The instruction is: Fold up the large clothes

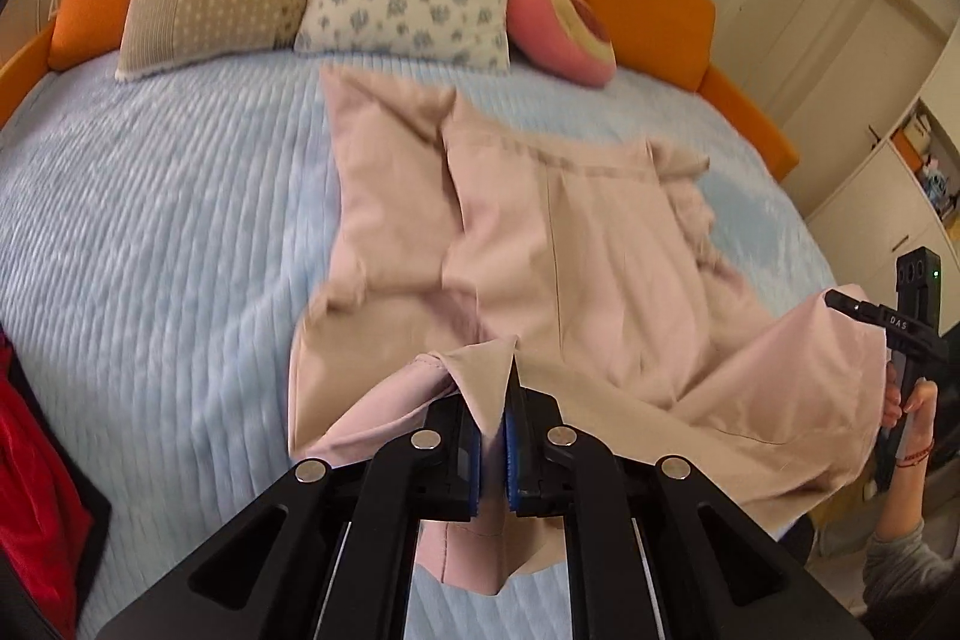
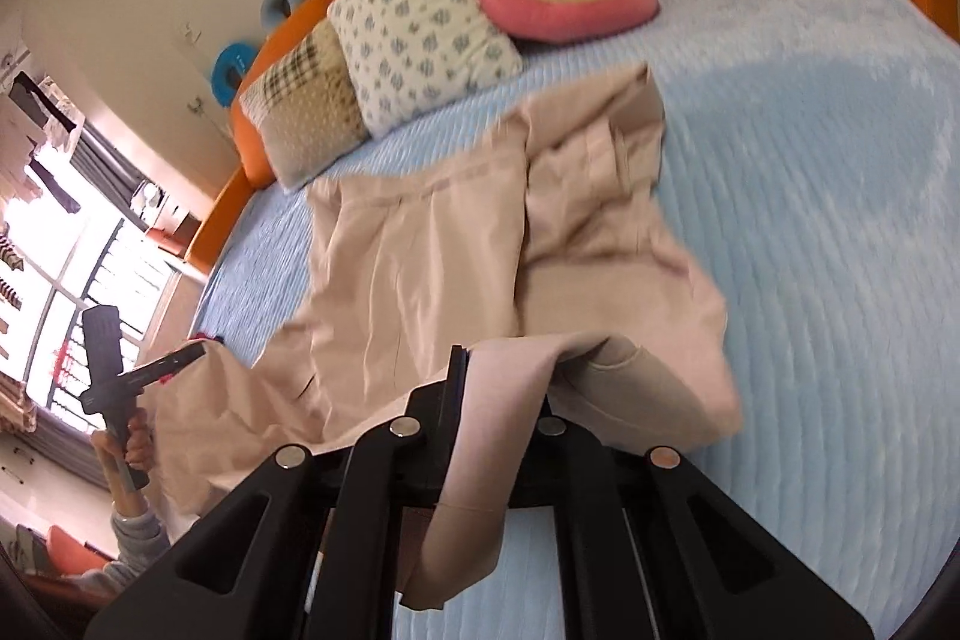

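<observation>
A large pale pink cotton garment [image 1: 558, 244] is spread partly across the light blue quilted bed [image 1: 156, 232], its near hem being clamped and lifted by the left hand-held gripper [image 1: 493, 436] and the right hand-held gripper [image 2: 498, 400], each closed on fabric.

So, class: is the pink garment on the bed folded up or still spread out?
Partly folded: the pink garment lies mostly spread on the bed, one side flap doubled over, its near edge lifted by the left gripper and right gripper.
</observation>
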Action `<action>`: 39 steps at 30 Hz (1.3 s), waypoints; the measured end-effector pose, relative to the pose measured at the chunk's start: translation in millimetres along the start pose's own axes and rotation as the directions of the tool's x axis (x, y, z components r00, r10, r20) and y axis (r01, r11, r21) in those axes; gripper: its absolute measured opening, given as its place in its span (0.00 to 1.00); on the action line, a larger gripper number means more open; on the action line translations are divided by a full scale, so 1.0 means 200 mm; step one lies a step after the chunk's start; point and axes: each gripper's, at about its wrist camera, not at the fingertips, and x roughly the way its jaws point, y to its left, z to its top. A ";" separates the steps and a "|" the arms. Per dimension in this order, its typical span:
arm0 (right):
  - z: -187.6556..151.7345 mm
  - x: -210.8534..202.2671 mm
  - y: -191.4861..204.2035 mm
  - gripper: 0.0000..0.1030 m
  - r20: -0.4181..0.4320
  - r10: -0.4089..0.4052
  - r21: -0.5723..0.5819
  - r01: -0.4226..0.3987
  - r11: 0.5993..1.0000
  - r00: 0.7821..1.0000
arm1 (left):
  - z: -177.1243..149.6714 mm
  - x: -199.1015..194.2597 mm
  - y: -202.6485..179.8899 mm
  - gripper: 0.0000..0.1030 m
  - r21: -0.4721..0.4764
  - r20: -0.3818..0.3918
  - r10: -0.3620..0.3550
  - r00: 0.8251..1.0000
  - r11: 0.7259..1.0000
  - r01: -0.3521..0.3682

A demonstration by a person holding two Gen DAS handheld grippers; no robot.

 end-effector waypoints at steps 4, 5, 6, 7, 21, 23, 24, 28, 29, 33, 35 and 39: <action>0.19 0.05 0.01 0.07 0.018 -0.009 -0.006 0.009 1.000 1.000 | 0.21 0.03 0.03 0.10 -0.011 0.033 0.038 0.999 0.999 -0.038; 0.26 0.08 0.01 0.07 0.026 -0.024 -0.001 0.024 1.000 0.999 | 0.25 0.05 0.03 0.10 -0.009 0.038 0.057 0.998 0.998 -0.057; 0.30 0.10 0.01 0.07 0.029 -0.034 -0.003 0.034 0.999 0.999 | 0.32 0.07 0.05 0.10 -0.015 0.043 0.077 0.996 0.997 -0.077; 0.35 0.12 0.00 0.07 0.035 -0.054 -0.002 0.054 0.999 0.998 | 0.36 0.09 0.05 0.10 -0.012 0.047 0.098 0.994 0.995 -0.097; 0.80 0.42 -0.13 0.07 0.064 -0.136 0.060 0.132 0.989 0.989 | 0.90 0.42 0.14 0.10 -0.052 0.039 0.208 0.977 0.977 -0.206; 0.85 0.45 -0.15 0.07 0.068 -0.145 0.065 0.140 0.988 0.987 | 0.95 0.43 0.16 0.10 -0.066 0.046 0.207 0.977 0.977 -0.203; 0.88 0.46 -0.15 0.07 0.069 -0.147 0.069 0.142 0.987 0.987 | 0.97 0.44 0.17 0.10 -0.077 0.044 0.203 0.978 0.977 -0.199; 0.98 0.54 -0.19 0.07 0.067 -0.156 0.087 0.150 0.985 0.985 | 1.06 0.54 0.26 0.10 -0.127 0.008 0.194 0.981 0.973 -0.192; 1.00 0.57 -0.20 0.07 0.062 -0.156 0.091 0.150 0.984 0.986 | 1.07 0.57 0.28 0.10 -0.135 -0.002 0.195 0.981 0.972 -0.194; 1.05 0.73 -0.26 0.07 0.023 -0.187 0.114 0.184 0.976 0.982 | 1.08 0.74 0.37 0.10 -0.166 -0.062 0.196 0.979 0.965 -0.203; 1.05 0.82 -0.30 0.07 -0.007 -0.211 0.121 0.210 0.970 0.978 | 1.07 0.83 0.40 0.10 -0.168 -0.090 0.207 0.974 0.961 -0.220; 1.01 1.00 -0.40 0.07 -0.064 -0.261 0.132 0.268 0.954 0.963 | 1.02 1.00 0.45 0.11 -0.168 -0.145 0.227 0.963 0.954 -0.250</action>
